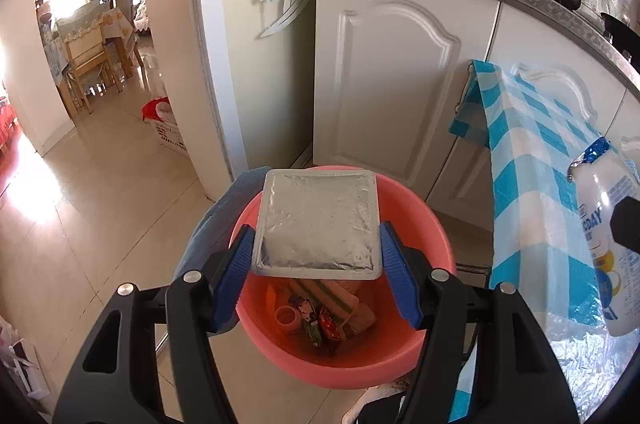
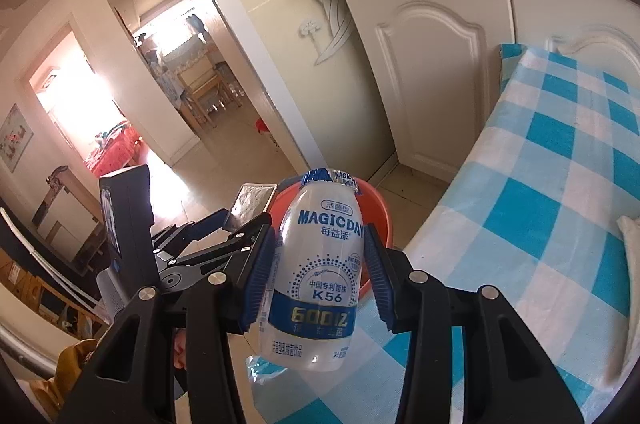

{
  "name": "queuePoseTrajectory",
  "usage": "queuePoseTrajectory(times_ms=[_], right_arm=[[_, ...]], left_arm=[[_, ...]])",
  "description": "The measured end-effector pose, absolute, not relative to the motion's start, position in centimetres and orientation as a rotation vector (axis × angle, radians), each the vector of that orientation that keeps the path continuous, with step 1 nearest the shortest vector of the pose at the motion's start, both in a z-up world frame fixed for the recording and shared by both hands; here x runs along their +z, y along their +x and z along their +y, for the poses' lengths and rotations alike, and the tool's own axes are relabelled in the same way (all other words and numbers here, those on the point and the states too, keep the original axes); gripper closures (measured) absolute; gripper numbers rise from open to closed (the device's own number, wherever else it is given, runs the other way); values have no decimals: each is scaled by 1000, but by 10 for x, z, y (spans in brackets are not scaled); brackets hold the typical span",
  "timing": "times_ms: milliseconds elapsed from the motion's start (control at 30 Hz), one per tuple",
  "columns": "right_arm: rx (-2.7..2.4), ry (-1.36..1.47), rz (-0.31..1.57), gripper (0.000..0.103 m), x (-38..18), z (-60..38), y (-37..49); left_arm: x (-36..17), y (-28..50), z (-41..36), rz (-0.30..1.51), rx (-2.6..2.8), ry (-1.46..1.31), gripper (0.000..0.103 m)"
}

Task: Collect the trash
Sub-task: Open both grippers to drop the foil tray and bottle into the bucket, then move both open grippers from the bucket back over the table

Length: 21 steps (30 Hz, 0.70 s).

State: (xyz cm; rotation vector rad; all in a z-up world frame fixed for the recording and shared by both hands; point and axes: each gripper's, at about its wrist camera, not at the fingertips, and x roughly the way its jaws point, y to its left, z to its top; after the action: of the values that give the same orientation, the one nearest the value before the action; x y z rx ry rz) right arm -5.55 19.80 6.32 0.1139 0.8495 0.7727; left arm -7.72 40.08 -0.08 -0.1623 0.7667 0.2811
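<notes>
STEP: trash drop-off | LEFT: left gripper (image 1: 318, 264) jaws pinched on foil pouch (image 1: 318, 222), held above pink basin (image 1: 434, 224) | RIGHT: right gripper (image 2: 320, 278) jaws clamped on yogurt bottle (image 2: 318, 272), beside checkered worktop (image 2: 560, 208) | NEXT: pouch to be released over basin; bottle judged to follow.

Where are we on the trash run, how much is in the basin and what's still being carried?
Done: wrappers and a small ring already lie in the pink basin. In hand: the left gripper holds the silver foil pouch directly above the basin; the right gripper grips the Magicday bottle beside the checked tablecloth. Left: drop both. Other trash isn't visible.
</notes>
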Motion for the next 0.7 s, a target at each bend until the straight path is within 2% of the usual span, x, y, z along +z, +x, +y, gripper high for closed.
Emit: queuePoseTrajectory(times_ms=[467, 533, 567, 600, 700], right_arm=[[775, -7, 968, 55, 24, 268, -22], [774, -8, 977, 45, 21, 271, -21], [767, 1, 973, 33, 20, 271, -21], [767, 15, 969, 31, 19, 269, -22], [749, 43, 952, 29, 21, 260, -24]], left_arm=[[-37, -66, 421, 853, 310, -201, 39], [-43, -64, 424, 871, 319, -205, 37], [-45, -63, 425, 879, 321, -209, 29], [-47, -63, 427, 885, 324, -214, 20], [-49, -64, 430, 876, 328, -223, 16]])
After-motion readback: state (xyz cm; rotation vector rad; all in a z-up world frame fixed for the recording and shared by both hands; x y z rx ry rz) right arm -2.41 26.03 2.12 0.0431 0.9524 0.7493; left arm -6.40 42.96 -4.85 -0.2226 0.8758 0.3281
